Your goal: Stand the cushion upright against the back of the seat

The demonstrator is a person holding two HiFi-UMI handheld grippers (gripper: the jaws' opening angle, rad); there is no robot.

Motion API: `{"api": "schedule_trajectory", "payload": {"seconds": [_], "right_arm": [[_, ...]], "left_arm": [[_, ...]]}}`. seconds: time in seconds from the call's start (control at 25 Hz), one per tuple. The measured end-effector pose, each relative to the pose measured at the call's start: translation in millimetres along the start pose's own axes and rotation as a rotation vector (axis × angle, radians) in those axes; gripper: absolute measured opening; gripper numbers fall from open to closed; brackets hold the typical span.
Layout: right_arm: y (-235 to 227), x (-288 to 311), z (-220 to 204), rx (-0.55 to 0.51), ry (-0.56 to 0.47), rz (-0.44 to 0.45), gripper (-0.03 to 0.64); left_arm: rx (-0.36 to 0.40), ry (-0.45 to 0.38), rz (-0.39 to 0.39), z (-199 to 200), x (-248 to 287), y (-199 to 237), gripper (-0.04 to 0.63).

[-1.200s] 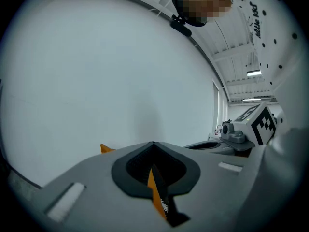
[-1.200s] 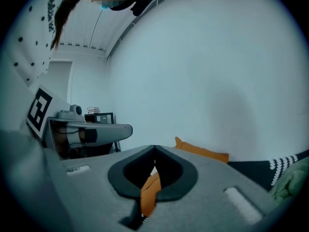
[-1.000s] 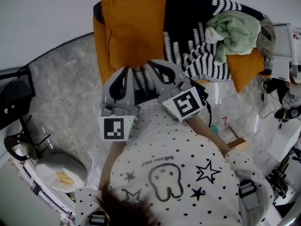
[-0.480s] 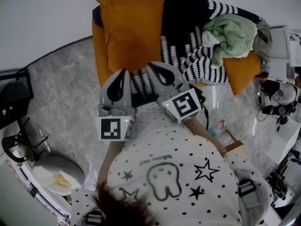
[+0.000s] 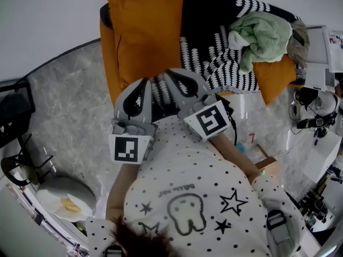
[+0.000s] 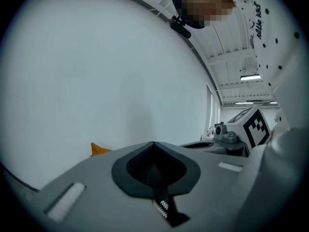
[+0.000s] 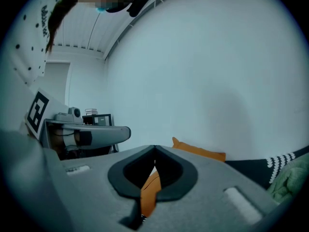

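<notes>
Grippers sit side by side before your chest: left gripper (image 5: 139, 85) and right gripper (image 5: 176, 76), both aimed at the sofa (image 5: 109, 55), jaws together, empty. Beyond are two orange cushions: the upright cushion (image 5: 147, 33) against the backrest at left, the second cushion (image 5: 276, 79) at the right end.

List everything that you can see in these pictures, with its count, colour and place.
sofa: one, dark, against the wall
throw: one, black and white, over the sofa
left cushion: one, orange, upright against the sofa back
right cushion: one, orange, at the sofa's right end
blanket: one, pale green, bunched above the right cushion
floor: grey, marbled
round thing: one, pale, lower left; cannot tell what it is
shirt: one, white with black dots and stars
left gripper: one, grey, jaws shut, empty
right gripper: one, grey, jaws shut, empty
</notes>
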State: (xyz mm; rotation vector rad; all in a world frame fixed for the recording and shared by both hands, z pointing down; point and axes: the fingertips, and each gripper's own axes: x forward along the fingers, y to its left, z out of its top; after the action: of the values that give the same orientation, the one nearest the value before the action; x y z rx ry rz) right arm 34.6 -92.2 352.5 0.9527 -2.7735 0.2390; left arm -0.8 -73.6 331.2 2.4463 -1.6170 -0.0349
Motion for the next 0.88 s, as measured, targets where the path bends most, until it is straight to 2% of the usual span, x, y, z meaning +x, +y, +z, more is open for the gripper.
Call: {"api": "schedule_trajectory", "payload": {"seconds": [0.24,0.48,0.88], "right_arm": [[-2,-2,3,-0.002,0.004,0.001,-0.005],[-1,-1,1,-0.007,0.011,0.008,-0.005],[1,1,2,-0.029,0.01,0.015,-0.005]], "left_arm": [[-0.026,0.007,0.031,1,-1,8,-0.005],[-0.084,0.009,0.049,0,4,13,0.0],[-0.063,-0.022,0.061,5,1,16,0.002]]}}
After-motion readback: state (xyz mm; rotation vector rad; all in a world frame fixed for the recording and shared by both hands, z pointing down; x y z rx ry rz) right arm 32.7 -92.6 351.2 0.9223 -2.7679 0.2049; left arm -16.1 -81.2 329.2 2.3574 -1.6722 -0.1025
